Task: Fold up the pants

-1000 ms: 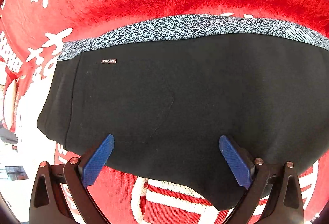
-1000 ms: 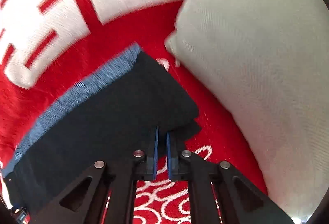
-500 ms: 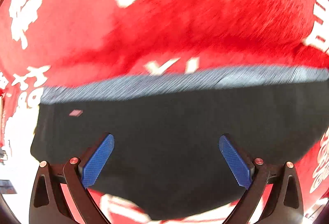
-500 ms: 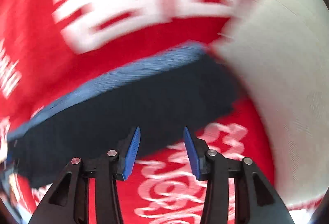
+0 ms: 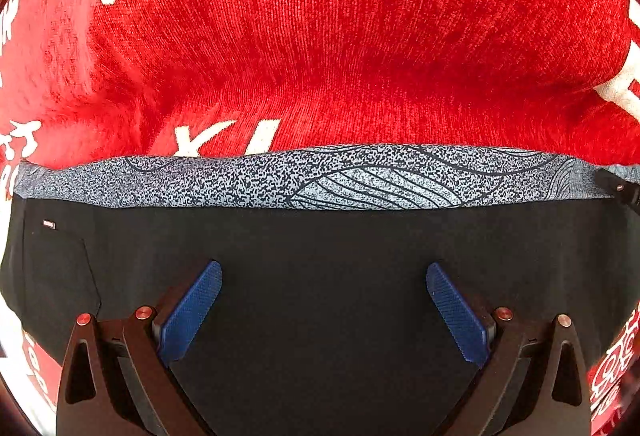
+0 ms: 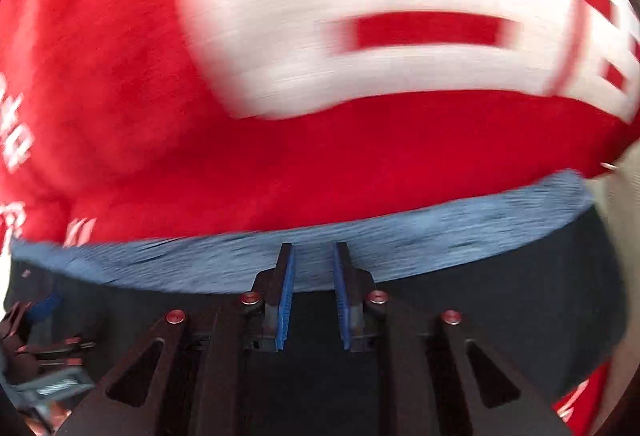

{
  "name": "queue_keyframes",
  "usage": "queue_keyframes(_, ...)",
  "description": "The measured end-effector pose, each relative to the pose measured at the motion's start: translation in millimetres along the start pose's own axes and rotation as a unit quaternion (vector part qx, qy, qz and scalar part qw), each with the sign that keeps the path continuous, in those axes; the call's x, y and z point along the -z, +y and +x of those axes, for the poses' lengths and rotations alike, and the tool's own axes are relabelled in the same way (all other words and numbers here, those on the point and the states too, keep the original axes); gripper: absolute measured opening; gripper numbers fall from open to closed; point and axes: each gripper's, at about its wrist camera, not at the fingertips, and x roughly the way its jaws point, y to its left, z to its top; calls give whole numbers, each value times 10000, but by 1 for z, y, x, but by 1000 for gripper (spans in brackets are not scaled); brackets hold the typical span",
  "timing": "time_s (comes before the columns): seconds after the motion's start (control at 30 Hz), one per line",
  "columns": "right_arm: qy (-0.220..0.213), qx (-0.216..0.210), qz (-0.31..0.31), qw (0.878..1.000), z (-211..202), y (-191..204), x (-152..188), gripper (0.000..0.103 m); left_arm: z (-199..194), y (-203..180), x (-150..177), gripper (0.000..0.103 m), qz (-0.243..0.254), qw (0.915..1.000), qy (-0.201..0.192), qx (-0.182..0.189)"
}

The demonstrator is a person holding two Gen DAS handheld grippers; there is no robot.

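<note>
The black pants (image 5: 320, 236) lie folded flat on a red blanket, with a blue-grey patterned band (image 5: 320, 182) along their far edge. My left gripper (image 5: 323, 266) hangs open and wide over the black cloth, nothing between its fingers. In the blurred right wrist view the pants (image 6: 500, 300) fill the lower part and the band (image 6: 440, 232) crosses the middle. My right gripper (image 6: 314, 248) stands over the band with a narrow gap between its blue pads (image 6: 286, 284). Its jaws are closing, and no cloth shows pinched between them.
The red blanket (image 5: 320, 56) with large white characters (image 6: 380, 28) covers the surface beyond the pants. An off-white cushion (image 6: 624, 196) touches the pants' right end. The left gripper's body (image 6: 40, 336) shows at the lower left of the right wrist view.
My right gripper let go of the pants' corner, opened, then narrowed again, and swung from the corner to over the band. My left gripper slid across the black cloth towards the band, still open.
</note>
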Motion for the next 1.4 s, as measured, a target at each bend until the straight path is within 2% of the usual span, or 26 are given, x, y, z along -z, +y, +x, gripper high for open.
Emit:
queue_keyframes(0.13, -21, 798, 405, 9960, -13, -58, -10, 19, -4, -8, 1, 103, 23, 10000, -35, -71)
queue_keyframes(0.23, 200, 525, 798, 9952, -39, -74, -1, 25, -8, -12, 5, 103, -13, 10000, -24, -68)
queue_keyframes(0.27, 248, 392, 835, 9954, -47, -73, 6, 29, -7, -11, 5, 103, -2, 10000, -35, -79)
queue_keyframes(0.33, 298, 121, 753, 9966, -67, -67, 28, 46, -6, -9, 6, 103, 5, 9999, -56, -92)
queue_keyframes(0.37, 299, 95, 593, 9977, -73, -56, 42, 58, -6, -9, 6, 103, 7, 9999, -60, -95)
queue_keyframes(0.4, 328, 101, 481, 9983, -74, -49, 52, 63, -6, -8, 6, 103, 10, 9999, -57, -95)
queue_keyframes(0.47, 503, 117, 341, 9981, -66, -39, 71, 63, -7, -9, 6, 103, 26, 9999, -58, -101)
queue_keyframes(0.57, 240, 430, 77, 9988, -66, -30, 85, 68, -4, -7, 4, 103, 68, 9999, -75, -85)
queue_keyframes(0.67, 319, 455, 41, 9984, -68, -28, 91, 73, -5, -4, 6, 103, 69, 9999, -93, -34)
queue_keyframes(1.0, 379, 407, 45, 9984, -70, -42, 81, 79, -6, -2, 8, 103, 68, 9999, -117, -11)
queue_keyframes(1.13, 334, 391, 43, 9987, -74, -40, 97, 81, -5, -1, 6, 103, 69, 10000, -47, 5)
queue_keyframes(1.3, 344, 360, 53, 9987, -81, -62, 104, 81, -3, 0, 2, 103, 90, 10000, 0, 14)
queue_keyframes(1.4, 368, 341, 63, 9987, -69, -44, 96, 81, -1, -1, -1, 103, 99, 9999, 42, -23)
